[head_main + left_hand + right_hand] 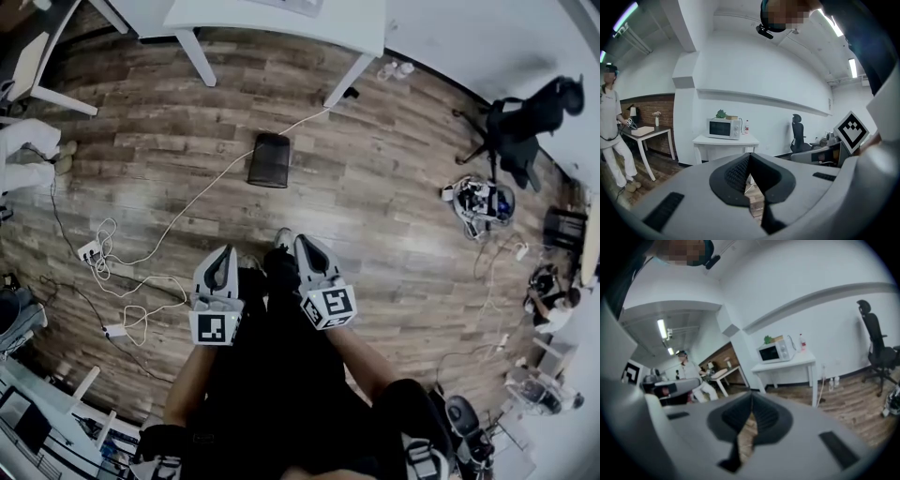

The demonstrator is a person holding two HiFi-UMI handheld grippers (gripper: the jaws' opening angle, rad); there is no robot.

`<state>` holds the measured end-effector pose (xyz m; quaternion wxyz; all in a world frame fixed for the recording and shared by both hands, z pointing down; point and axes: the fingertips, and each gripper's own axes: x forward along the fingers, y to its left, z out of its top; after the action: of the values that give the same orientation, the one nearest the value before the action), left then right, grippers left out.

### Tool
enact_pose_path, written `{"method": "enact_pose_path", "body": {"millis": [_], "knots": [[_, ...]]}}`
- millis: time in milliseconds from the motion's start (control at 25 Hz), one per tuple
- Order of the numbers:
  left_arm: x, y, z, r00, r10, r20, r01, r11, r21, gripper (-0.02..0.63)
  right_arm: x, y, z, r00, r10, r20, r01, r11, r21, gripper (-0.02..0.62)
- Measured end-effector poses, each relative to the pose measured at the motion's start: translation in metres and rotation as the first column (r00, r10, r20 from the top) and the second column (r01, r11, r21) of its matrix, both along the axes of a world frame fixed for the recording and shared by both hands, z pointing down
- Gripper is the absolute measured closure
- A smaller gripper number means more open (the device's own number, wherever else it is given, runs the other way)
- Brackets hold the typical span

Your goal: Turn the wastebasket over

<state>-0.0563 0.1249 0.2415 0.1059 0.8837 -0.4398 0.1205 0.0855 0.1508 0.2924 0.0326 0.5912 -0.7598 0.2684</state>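
Note:
A black mesh wastebasket (270,159) stands on the wood floor in the head view, ahead of me and in front of a white table. My left gripper (224,255) and right gripper (306,246) are held side by side well short of it, both pointing toward it. Each is shut with nothing between its jaws. In the left gripper view the left gripper (749,164) shows closed pads and the floor behind. The right gripper (751,403) looks the same in the right gripper view. The wastebasket is hidden behind the jaws in both gripper views.
A white table (281,19) with a microwave (724,128) stands beyond the basket. White cables and a power strip (91,249) lie on the floor at left. A person in white (28,155) stands far left. An office chair (525,117) and clutter sit at right.

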Motion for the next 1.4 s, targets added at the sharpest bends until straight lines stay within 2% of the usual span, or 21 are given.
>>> {"method": "enact_pose_path", "body": {"millis": [240, 440, 520, 640, 760, 880, 960, 1040, 1400], "knots": [[0.014, -0.044, 0.017, 1.0, -0.018, -0.005, 0.018, 1.0, 0.023, 0.575, 0.012, -0.036, 0.042, 0.999, -0.022, -0.026, 0.02, 0.998, -0.055, 0.561], [0.01, -0.075, 0.035, 1.0, -0.016, -0.02, 0.016, 1.0, -0.007, 0.574, 0.009, -0.066, 0.08, 0.998, -0.024, -0.054, 0.019, 0.995, -0.094, 0.561], [0.008, -0.087, 0.045, 1.0, 0.025, 0.002, -0.025, 1.0, -0.003, 0.574, 0.006, -0.076, 0.1, 0.997, -0.021, -0.071, 0.013, 0.994, -0.111, 0.561], [0.002, -0.108, 0.059, 0.986, 0.143, 0.083, -0.147, 0.988, 0.042, 0.574, -0.005, -0.089, 0.133, 0.996, -0.024, -0.091, 0.009, 0.986, -0.169, 0.561], [-0.009, -0.128, 0.081, 0.99, 0.132, 0.052, -0.13, 0.991, -0.037, 0.575, -0.015, -0.102, 0.162, 0.992, -0.044, -0.116, 0.018, 0.977, -0.214, 0.561], [-0.012, -0.146, 0.092, 0.988, 0.148, 0.042, -0.146, 0.989, -0.038, 0.574, -0.02, -0.11, 0.194, 0.989, -0.049, -0.138, 0.015, 0.97, -0.243, 0.561], [-0.014, -0.157, 0.101, 0.992, 0.128, 0.009, -0.127, 0.991, -0.044, 0.574, -0.023, -0.115, 0.219, 0.988, -0.049, -0.146, 0.008, 0.963, -0.27, 0.561], [-0.017, -0.161, 0.112, 0.992, 0.125, 0.008, -0.124, 0.99, -0.068, 0.574, -0.028, -0.118, 0.244, 0.986, -0.059, -0.154, 0.01, 0.954, -0.301, 0.561], [-0.012, -0.175, 0.16, 0.99, 0.139, -0.015, -0.14, 0.987, -0.078, 0.575, -0.041, -0.119, 0.371, 0.957, -0.184, -0.223, 0.071, 0.897, -0.436, 0.561]]}}
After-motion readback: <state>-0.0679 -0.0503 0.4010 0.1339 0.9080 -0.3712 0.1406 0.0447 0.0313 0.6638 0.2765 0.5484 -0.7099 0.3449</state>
